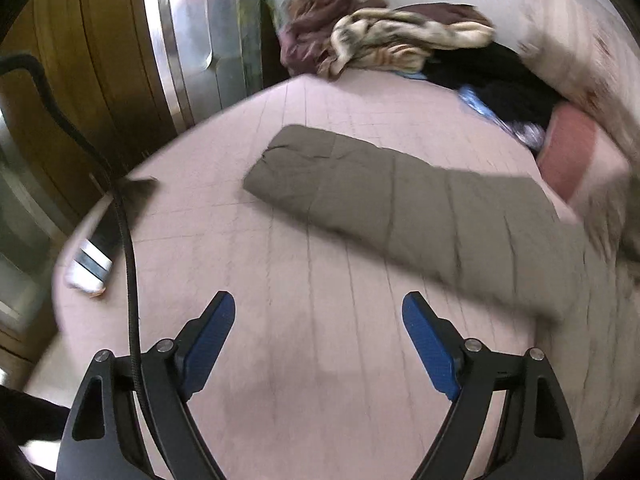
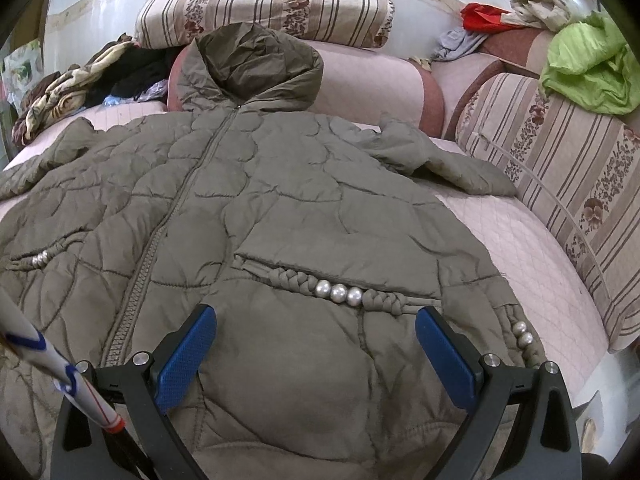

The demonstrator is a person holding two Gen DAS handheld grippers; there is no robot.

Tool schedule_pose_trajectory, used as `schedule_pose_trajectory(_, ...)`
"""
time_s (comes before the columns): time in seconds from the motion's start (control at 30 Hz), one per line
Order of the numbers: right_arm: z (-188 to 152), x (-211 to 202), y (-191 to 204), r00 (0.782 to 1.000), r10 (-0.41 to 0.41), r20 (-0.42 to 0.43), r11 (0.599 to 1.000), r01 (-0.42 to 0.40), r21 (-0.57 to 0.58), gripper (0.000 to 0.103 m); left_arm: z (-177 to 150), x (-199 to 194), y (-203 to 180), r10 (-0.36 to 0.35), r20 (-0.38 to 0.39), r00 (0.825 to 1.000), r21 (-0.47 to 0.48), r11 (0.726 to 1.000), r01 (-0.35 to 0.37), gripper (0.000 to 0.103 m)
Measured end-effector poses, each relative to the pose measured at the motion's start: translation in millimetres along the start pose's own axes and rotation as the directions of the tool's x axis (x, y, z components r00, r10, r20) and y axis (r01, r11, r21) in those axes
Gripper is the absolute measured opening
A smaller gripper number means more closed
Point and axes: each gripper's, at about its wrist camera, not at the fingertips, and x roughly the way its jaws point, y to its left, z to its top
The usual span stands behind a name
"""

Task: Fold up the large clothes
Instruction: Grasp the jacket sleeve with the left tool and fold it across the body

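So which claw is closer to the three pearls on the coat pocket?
Right. The right gripper hangs open just below the pearls on the green coat. The left gripper is open over bare pink cover, beside a sleeve.

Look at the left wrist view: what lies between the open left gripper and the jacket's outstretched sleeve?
Only bare pink quilted cover separates the left gripper from the sleeve, shown in the left wrist view.

Black claw, blue pads
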Motion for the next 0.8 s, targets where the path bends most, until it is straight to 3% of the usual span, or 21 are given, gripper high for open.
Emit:
schedule_pose_trajectory(0.2, -3, 9, 13, 0.999, -0.036, 0.020, 0.998, 0.037, -0.052, 0.101, 38, 79, 22, -0.091, -0.097, 0.991, -0.213, 0.975, 0.068, 0.085)
schedule_pose_trajectory(0.23, -3, 11, 14, 0.999, -0.039, 0.019, 0.998, 0.041, -0.058, 0.101, 43, 90, 25, -0.119, -0.101, 0.988, -0.249, 0.964, 0.091, 0.085)
schedule_pose_trajectory(0.37, -3, 17, 12, 1.000, -0.027, 0.007, 0.999, 0.027, -0.043, 0.101, 60, 102, 29, -0.120, -0.069, 0.990, -0.312, 0.946, 0.093, 0.085)
schedule_pose_trajectory(0.43, -3, 19, 12, 1.000, -0.021, 0.002, 0.999, 0.021, -0.036, 0.102, 65, 106, 27, -0.095, -0.075, 0.993, -0.328, 0.942, 0.065, 0.071)
schedule_pose_trajectory(0.5, -4, 20, 13, 1.000, -0.023, 0.002, 0.999, 0.023, -0.037, 0.102, 71, 110, 26, -0.063, -0.102, 0.993, -0.321, 0.947, 0.027, 0.035)
schedule_pose_trajectory(0.57, -4, 20, 13, 1.000, -0.027, 0.005, 0.999, 0.027, -0.040, 0.102, 78, 111, 21, -0.076, -0.123, 0.989, -0.298, 0.954, 0.036, 0.018)
schedule_pose_trajectory(0.7, -4, 19, 14, 0.999, -0.033, 0.007, 0.998, 0.033, -0.044, 0.102, 85, 84, 5, -0.094, -0.084, 0.992, -0.258, 0.964, 0.070, 0.013)
schedule_pose_trajectory(0.8, -4, 20, 14, 0.999, -0.033, 0.008, 0.998, 0.034, -0.044, 0.102, 89, 42, -22, -0.162, -0.018, 0.987, -0.193, 0.969, 0.156, 0.012)
